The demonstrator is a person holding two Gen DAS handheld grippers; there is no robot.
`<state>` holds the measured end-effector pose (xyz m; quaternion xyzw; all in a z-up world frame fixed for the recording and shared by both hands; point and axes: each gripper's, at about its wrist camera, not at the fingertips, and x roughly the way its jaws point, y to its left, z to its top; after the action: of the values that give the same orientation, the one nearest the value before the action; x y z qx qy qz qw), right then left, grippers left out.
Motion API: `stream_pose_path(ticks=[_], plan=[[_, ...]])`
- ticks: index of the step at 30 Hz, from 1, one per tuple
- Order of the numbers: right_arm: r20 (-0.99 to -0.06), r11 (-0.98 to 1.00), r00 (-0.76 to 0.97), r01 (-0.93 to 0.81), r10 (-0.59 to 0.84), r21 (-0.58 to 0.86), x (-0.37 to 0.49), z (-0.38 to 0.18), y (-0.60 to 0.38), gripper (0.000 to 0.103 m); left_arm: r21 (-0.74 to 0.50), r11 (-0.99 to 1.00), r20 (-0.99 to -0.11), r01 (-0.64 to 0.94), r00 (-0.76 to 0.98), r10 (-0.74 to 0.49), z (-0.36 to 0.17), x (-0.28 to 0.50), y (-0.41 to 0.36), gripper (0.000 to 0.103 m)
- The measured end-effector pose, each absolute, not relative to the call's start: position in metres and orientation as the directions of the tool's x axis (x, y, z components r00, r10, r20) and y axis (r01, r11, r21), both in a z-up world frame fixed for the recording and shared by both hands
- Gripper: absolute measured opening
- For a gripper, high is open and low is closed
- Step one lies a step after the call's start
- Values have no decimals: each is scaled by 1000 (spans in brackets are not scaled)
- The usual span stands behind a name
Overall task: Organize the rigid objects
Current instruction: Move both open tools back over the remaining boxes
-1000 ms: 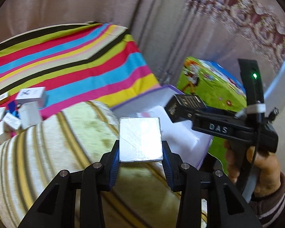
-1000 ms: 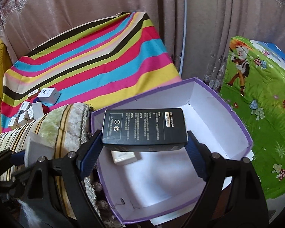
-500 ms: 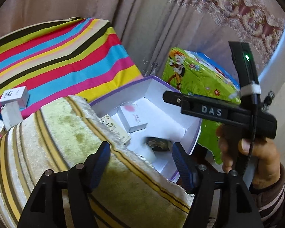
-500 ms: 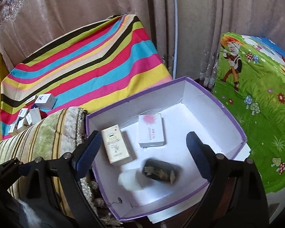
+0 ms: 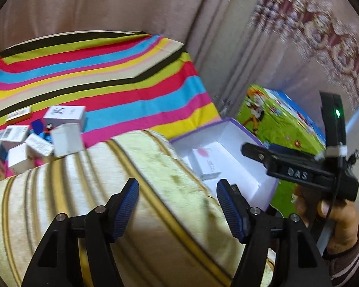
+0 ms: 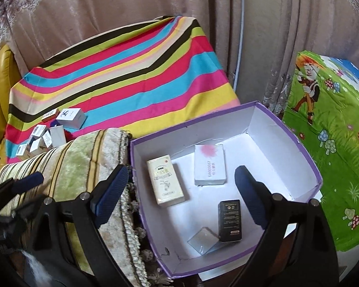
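Observation:
A purple cardboard box [image 6: 191,131] with a white inside holds a cream box [image 6: 165,181], a white box with a pink spot [image 6: 210,165], a black box [image 6: 230,220] and a small silver box [image 6: 203,240]. My right gripper [image 6: 182,181] hangs open above the box with nothing between its fingers. My left gripper [image 5: 178,189] is open and empty over the striped sofa arm [image 5: 95,191], left of the purple box [image 5: 217,134]. In the left wrist view, a hand holds the right gripper [image 5: 299,172] over the box.
Several small white boxes [image 5: 36,138] lie in a pile on the rainbow-striped cloth [image 5: 107,83], also seen as a pile of boxes [image 6: 50,131] at far left. A green cartoon-print cover [image 6: 335,143] lies right of the box. Curtains hang behind.
A second ago the left gripper held the silver box and the right held the black box. Both let go, and the boxes now lie in the purple box. The left gripper swung left.

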<state>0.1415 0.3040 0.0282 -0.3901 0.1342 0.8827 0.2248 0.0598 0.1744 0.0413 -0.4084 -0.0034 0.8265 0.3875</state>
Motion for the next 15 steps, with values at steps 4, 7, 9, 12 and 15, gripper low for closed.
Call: stream_pose_path(ticks=[4,7,9,12,15], plan=[[-753,-877,-598,-477,277,57,134,26,295,92,-337,-744,-667,-577,-411,621,40,49,153,68],[-752,-881,-605,-467,262,69,129,25,289,92,-341,-780,-666,-524,-451,594,38,43,134,68],[-746,-889,-614,-454,259,64,125,25,280,92,-350,-803,-672,-482,-468,574,34,38,119,68],[-738,-902,-628,-427,248,60,118,25,268,94,-348,-836,-681,-424,-499,536,31,35,97,68],[-737,-915,-641,-395,213,79,110,24,257,95,-347,-867,-692,-357,-527,494,26,33,74,73]])
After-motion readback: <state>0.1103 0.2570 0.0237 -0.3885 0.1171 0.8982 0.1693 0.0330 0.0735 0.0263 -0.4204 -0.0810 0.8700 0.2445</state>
